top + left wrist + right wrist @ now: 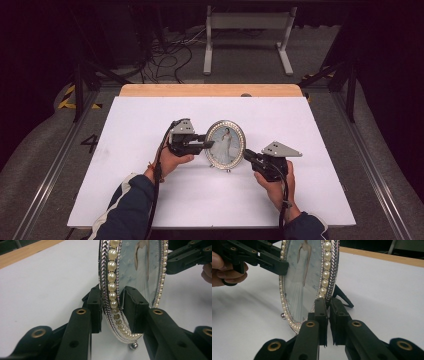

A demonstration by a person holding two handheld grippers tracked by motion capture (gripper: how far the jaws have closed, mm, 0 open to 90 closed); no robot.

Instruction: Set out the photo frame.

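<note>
Recording lab or test studio, seen from above.
White work board (150, 200) on a wooden tabletop (210, 90), flanked by metal floor rails (372, 180); loose cables (167, 60) across grey carpet, yellow-black hazard tape (67, 97), a white metal stand (247, 37), dark surroundings beyond.

Oval pearl-rimmed picture frame (225, 144) upright mid-table on white board (140, 120); left gripper (206, 144) at its left edge, right gripper (248, 156) at right.

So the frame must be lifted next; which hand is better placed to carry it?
Right, probably: right gripper pinches the picture frame rim tightly; left gripper straddles the other rim, contact unclear.
</note>
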